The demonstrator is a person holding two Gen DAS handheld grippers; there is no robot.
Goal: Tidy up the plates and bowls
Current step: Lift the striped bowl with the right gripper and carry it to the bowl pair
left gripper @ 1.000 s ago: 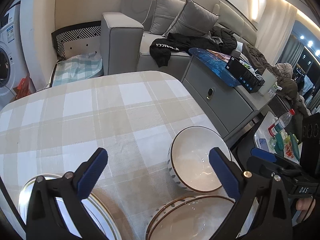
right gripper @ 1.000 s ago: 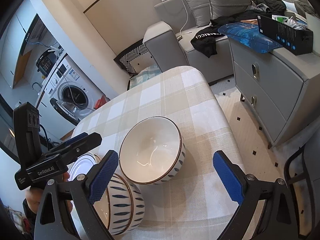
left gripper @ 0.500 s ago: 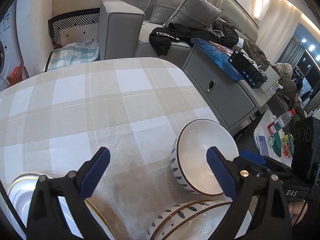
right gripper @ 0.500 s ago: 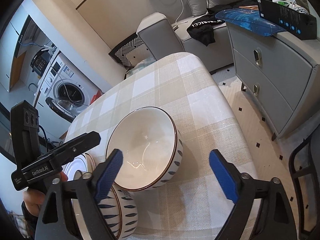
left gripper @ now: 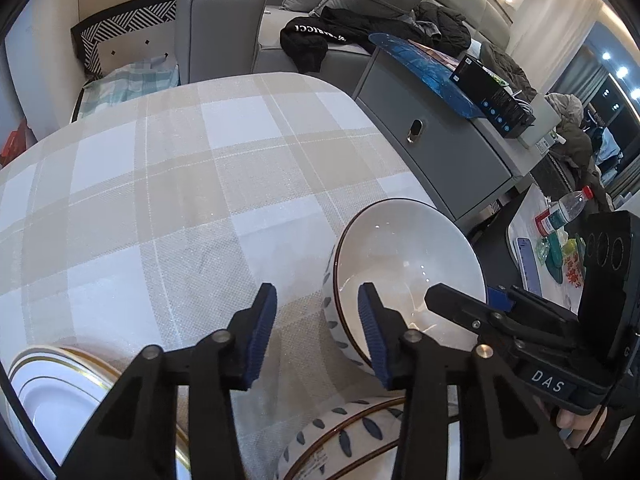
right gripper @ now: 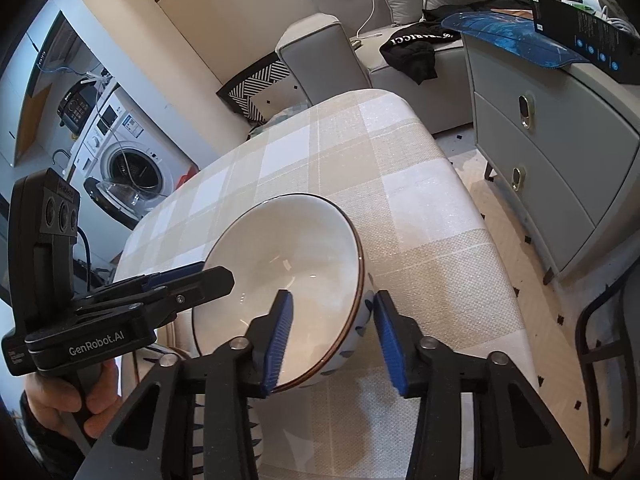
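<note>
Closing from wide a second ago: your left gripper [left gripper: 316, 322] and right gripper [right gripper: 330, 334] now straddle opposite rims of the bowl [right gripper: 280, 280], lower centre on the worktop [left gripper: 160, 200]; lift-and-stack looks imminent.

Left hand-held gripper [left gripper: 316, 320] and right hand-held gripper [right gripper: 332, 332] angled downward, jaws closing, half-narrowed.

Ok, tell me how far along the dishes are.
Early: nothing looks clearly finished. In hand: the left gripper and right gripper are closing over opposite rims of the far bowl, which sits on the table. Left: nest it with the near bowl, sort the plates.
</note>
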